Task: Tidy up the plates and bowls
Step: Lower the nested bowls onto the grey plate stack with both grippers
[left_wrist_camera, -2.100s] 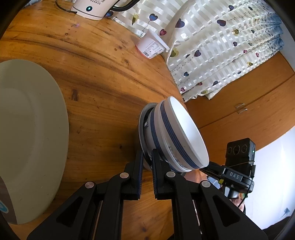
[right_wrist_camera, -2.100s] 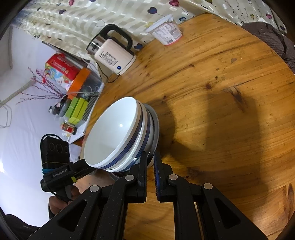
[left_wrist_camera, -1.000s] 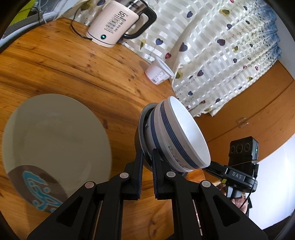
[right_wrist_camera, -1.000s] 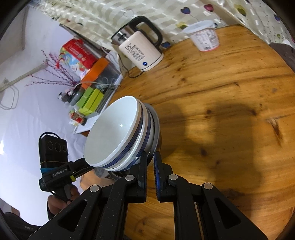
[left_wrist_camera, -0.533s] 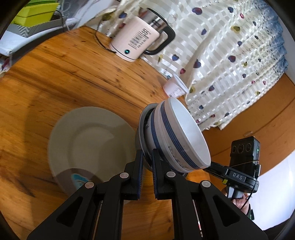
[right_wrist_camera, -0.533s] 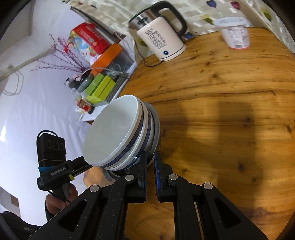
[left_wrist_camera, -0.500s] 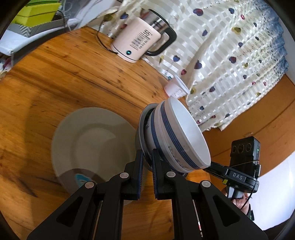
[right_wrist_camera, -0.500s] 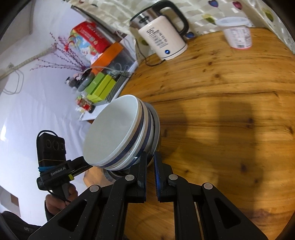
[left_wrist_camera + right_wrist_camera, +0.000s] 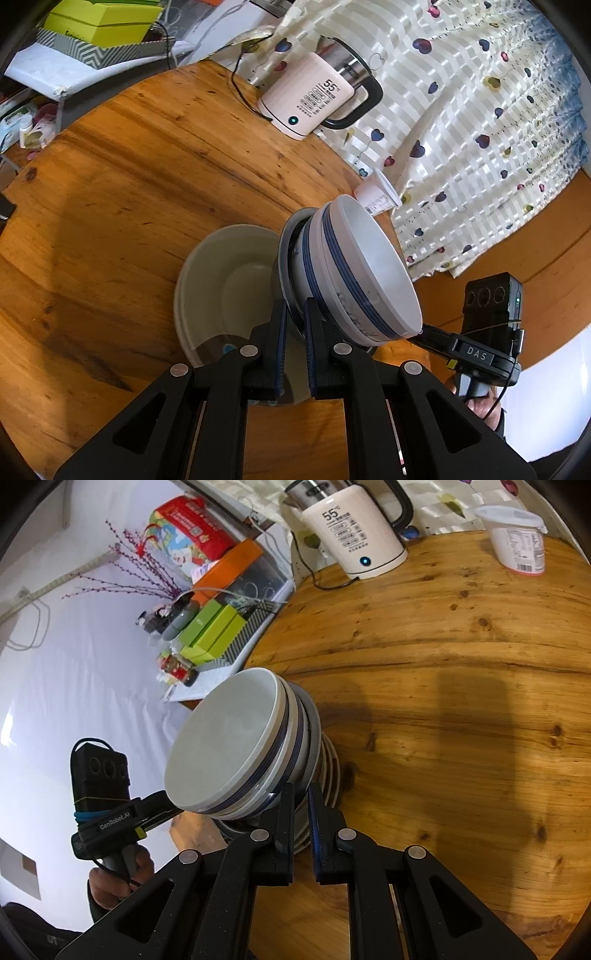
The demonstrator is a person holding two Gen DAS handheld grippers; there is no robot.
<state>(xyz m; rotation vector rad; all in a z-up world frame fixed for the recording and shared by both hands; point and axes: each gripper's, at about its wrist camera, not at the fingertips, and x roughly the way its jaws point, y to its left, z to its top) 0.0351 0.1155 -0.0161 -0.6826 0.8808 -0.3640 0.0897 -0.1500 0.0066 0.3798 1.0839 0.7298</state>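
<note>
Both grippers clamp the same load from opposite sides: a small plate carrying nested blue-banded bowls (image 9: 354,273), held clear of the wooden table (image 9: 129,177). The left gripper (image 9: 294,325) has its jaws nearly closed on the plate's rim at the stack's 6 o'clock edge in its own view, and the right gripper (image 9: 301,805) pinches the opposite rim in the same near-closed way. The relation that matters is the stack against the large grey plate (image 9: 221,284) lying flat on the table. In the left wrist view that plate sits at about 9 o'clock from the jaws, partly hidden behind the stack and fingers, so the carried stack seems to hang over the plate's right-hand part, not its centre. The bowls' open mouths face toward 3 o'clock in that view, only an effect of the camera's sideways roll. I judge that a short shift toward 9 o'clock would centre the stack before lowering. The left gripper is the nearer to the plate's middle.
</note>
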